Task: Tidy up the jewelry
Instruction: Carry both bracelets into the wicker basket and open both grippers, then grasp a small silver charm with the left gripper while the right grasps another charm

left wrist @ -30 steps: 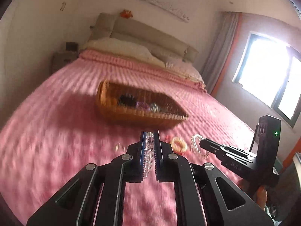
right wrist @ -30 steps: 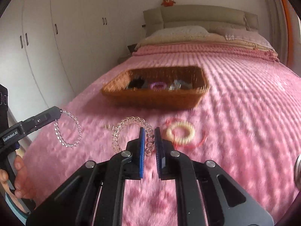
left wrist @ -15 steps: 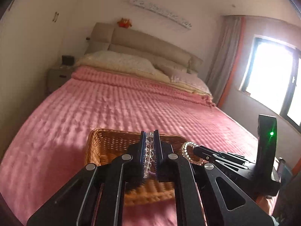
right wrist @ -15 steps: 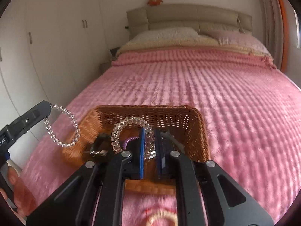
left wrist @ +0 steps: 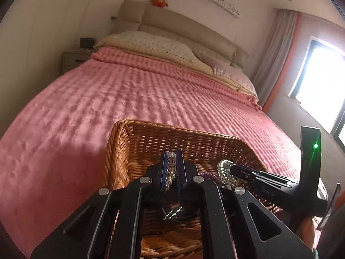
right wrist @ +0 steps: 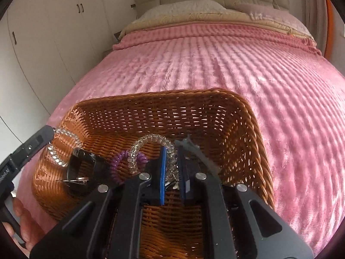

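While both tools hang over the wicker basket, each is clamped on a piece of jewelry. Nearest in the left wrist view, the left gripper has its jaws nearly together on a clear bead bracelet, whose beads run in a line between the blue pads; a loop of it dangles below the jaws above the basket floor. Seen from the right wrist view, that same gripper reaches in from the left edge with the bracelet hanging over the basket's left rim, and part of the person's hand shows under it.

Close in the right wrist view, the right gripper is pinched on a clear coil bracelet, which arches up and leftward from the jaws inside the basket. Just behind and below the coil lies a purple spiral hair tie on the basket floor, with a black ring-shaped item to its left; a grey strip lies to the right of the jaws.

Beyond the basket stretches the pink bedspread, on which the basket sits. Farther back are pillows, a beige headboard with an orange toy on top, a nightstand, and a bright window at right
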